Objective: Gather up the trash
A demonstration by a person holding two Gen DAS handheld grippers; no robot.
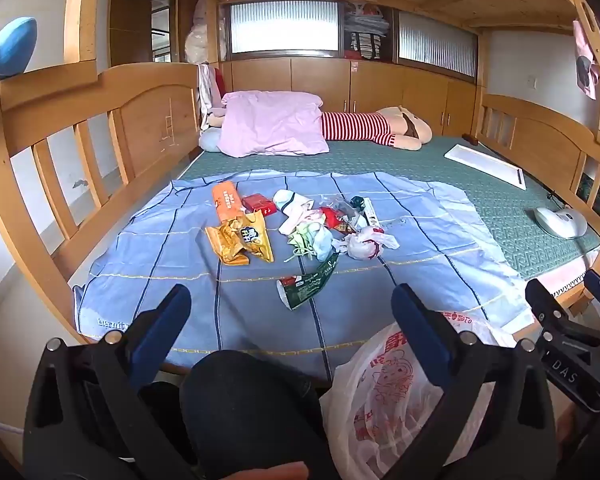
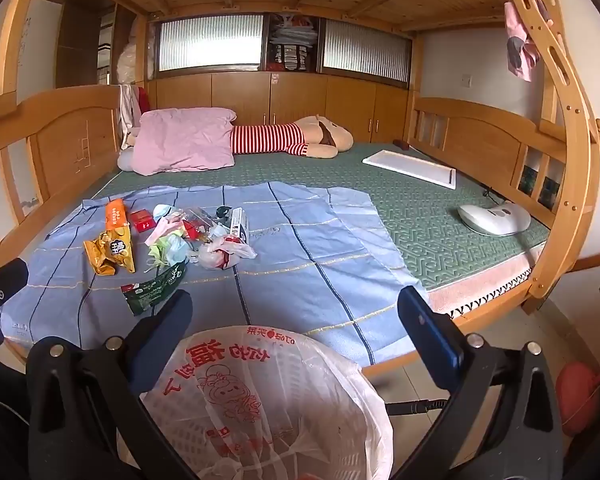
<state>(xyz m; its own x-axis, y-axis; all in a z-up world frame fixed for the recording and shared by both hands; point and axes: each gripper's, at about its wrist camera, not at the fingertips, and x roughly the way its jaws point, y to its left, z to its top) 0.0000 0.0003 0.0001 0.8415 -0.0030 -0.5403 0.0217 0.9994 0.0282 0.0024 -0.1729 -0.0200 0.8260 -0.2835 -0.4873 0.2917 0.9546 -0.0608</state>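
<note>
Both the left gripper [image 1: 290,304] and the right gripper [image 2: 296,312] are wide open, holding nothing. "DAS" is printed on the right one. The white plastic bag [image 2: 268,392] has red Chinese writing.

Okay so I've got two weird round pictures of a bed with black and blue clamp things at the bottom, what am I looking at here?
Those clamps are two hand-held grippers; a person carries one in each hand. Each has a wide-angle camera looking along its fingers, which bends the picture round. One picture comes from the left gripper, the other from the right gripper. Both have jaws wide open and hold nothing.

On the bed lies a blue sheet with a pile of litter: a yellow snack bag, an orange packet, a small red box, a green wrapper, a knotted white bag. Near the camera stands a white plastic bag with red print, apparently lining a basket for the trash. Behind are a pink pillow and a striped plush toy.
</note>
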